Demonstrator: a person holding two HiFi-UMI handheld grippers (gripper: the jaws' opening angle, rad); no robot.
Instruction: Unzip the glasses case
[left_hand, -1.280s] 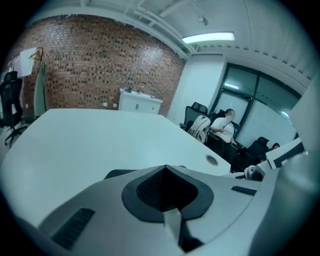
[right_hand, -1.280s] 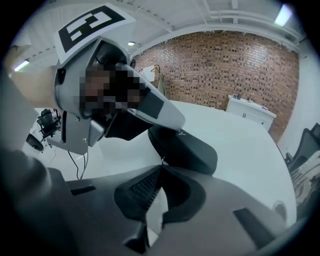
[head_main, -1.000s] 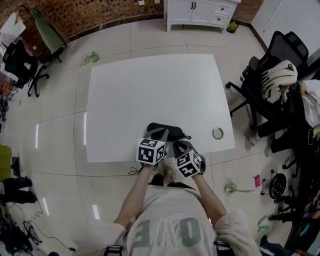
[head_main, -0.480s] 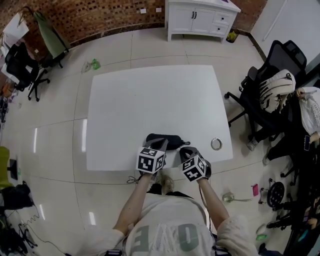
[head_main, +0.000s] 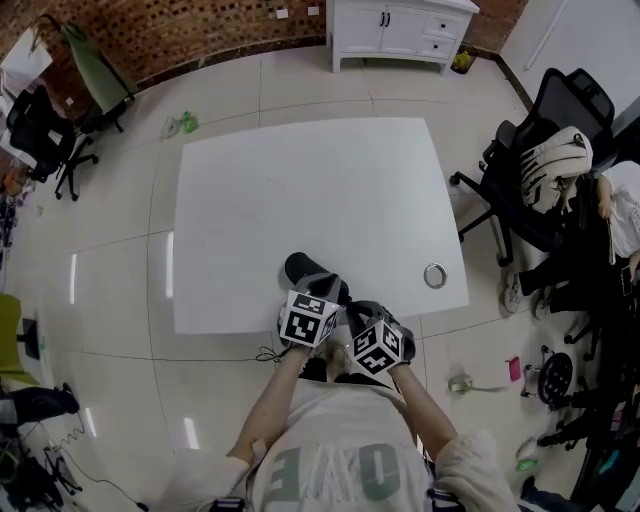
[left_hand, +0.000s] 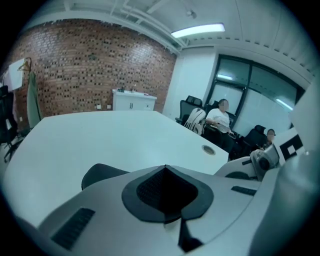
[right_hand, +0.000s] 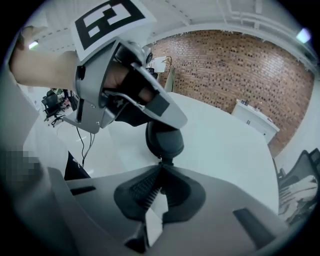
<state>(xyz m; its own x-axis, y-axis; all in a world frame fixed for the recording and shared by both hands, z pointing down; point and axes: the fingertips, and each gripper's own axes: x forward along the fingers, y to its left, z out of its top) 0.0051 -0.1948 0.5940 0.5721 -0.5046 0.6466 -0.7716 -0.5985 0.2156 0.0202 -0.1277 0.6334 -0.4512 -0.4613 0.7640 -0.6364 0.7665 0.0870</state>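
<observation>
The black glasses case (head_main: 305, 270) lies near the white table's (head_main: 300, 180) front edge, one end pointing away from me. My left gripper (head_main: 325, 292) is at its near end. In the left gripper view the jaws (left_hand: 165, 169) are closed together and the case (left_hand: 100, 174) shows just beyond them to the left. Whether they pinch its edge is hidden. My right gripper (head_main: 352, 312) sits close beside it on the right. Seen from the right gripper view, the jaws (right_hand: 161, 168) are shut on the small zipper pull (right_hand: 163, 161) at the case's (right_hand: 164, 141) near end, under the left gripper (right_hand: 125, 85).
A metal ring (head_main: 435, 275) lies on the table near its front right corner. Black office chairs (head_main: 540, 170) with bags stand to the right. A white cabinet (head_main: 400, 30) stands at the brick wall behind. People sit far right (left_hand: 220, 117).
The case has swung from lying sideways to pointing away from me. The right gripper has moved left, close against the left one, which stayed about where it was.
</observation>
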